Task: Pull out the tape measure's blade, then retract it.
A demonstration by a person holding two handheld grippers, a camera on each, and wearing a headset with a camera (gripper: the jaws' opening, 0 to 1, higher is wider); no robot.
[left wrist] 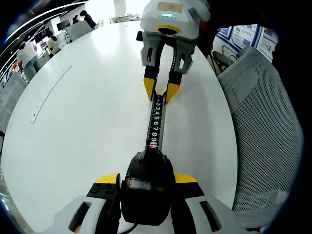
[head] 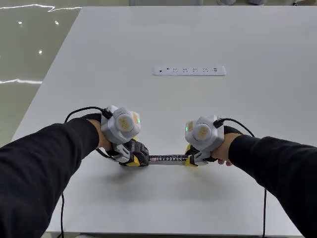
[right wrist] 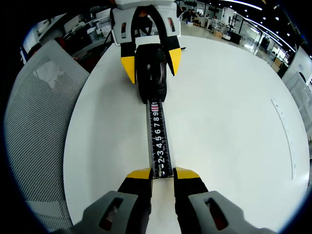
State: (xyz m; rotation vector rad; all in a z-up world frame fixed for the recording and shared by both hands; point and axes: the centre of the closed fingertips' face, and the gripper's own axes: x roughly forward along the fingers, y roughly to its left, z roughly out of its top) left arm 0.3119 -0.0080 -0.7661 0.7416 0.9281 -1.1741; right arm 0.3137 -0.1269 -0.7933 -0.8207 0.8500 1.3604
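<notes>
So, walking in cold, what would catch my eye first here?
Probably the black tape measure case, clamped in the jaws of the left gripper near the front edge of the white table. Its numbered blade lies flat, drawn out to the right gripper, whose yellow-tipped jaws pinch its end. Farther back on the table lies a white power strip.

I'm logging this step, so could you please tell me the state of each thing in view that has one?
Tape measure case: upright, gripped in the left claw.
Blade: partly pulled out, straight, markings facing up, its end pinched by the right claw.
Left claw: shut on the case.
Right claw: shut on the blade's end.
Power strip: flat on the table, apart from the tape measure.
</notes>
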